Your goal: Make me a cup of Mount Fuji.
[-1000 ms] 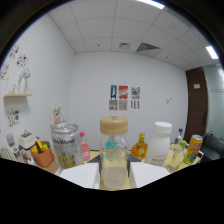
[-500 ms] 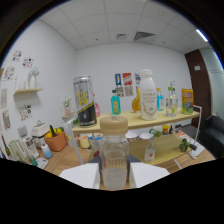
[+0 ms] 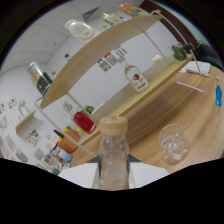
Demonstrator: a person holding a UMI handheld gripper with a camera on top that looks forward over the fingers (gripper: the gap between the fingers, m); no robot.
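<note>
My gripper (image 3: 113,175) is shut on a clear plastic bottle (image 3: 113,155) with a tan cap; both white fingers (image 3: 77,176) press on its sides low down. The whole view is tilted, so the bottle is being held leaning over the wooden table (image 3: 165,117). A clear glass (image 3: 172,143) with ice in it stands on the table just ahead and to the right of the bottle. The bottle's contents look clear.
A wooden shelf (image 3: 107,47) runs above the table carrying a white jug (image 3: 80,29) and a tin canister (image 3: 40,77). A small bottle with a red label (image 3: 136,80), a red container (image 3: 85,121) and an orange pot (image 3: 69,141) stand along the table's back.
The gripper with the bottle has come down from shelf height and tipped to one side. The glass with ice is now in view to the right of the bottle.
</note>
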